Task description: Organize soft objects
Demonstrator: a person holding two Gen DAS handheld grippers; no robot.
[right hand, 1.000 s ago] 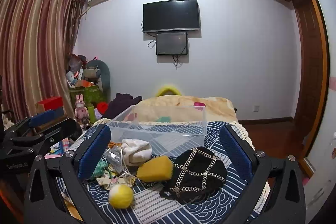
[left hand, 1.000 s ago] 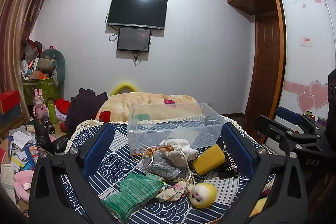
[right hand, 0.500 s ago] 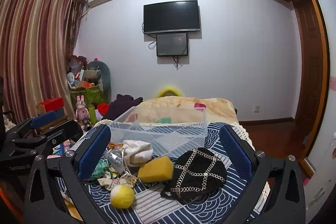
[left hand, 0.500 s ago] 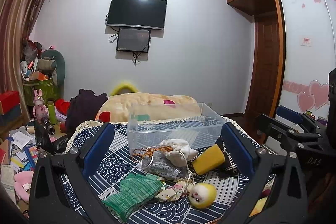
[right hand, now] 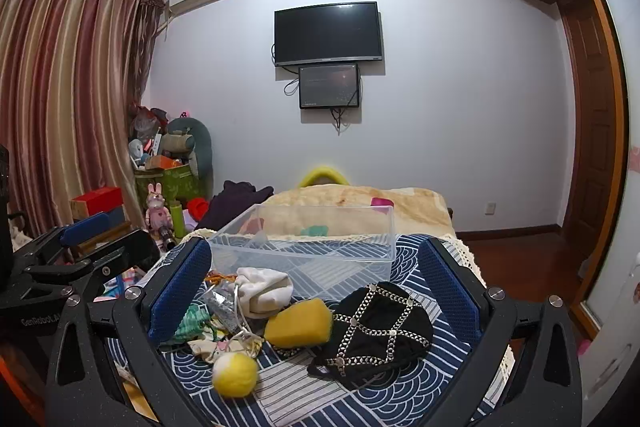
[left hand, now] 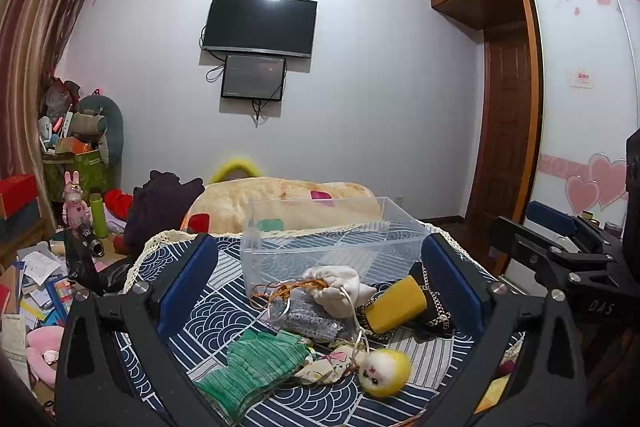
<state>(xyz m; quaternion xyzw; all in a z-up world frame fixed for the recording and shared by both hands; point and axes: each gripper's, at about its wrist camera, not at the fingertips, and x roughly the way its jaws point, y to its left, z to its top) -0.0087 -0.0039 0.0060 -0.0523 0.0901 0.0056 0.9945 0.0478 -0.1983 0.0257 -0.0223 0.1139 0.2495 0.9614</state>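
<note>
Blue-padded and spread wide, the left gripper is hovering with nothing between its fingers, framing the soft pile on the patterned cloth: a green knit glove nearest, a yellow-headed doll beside it, a white pouch and yellow sponge lying just in front of the clear plastic bin. Switching to the right wrist view, the right gripper is likewise gaping and holding nothing, hanging over the sponge and a black chain-trimmed cap touching it, the bin sitting just behind.
</note>
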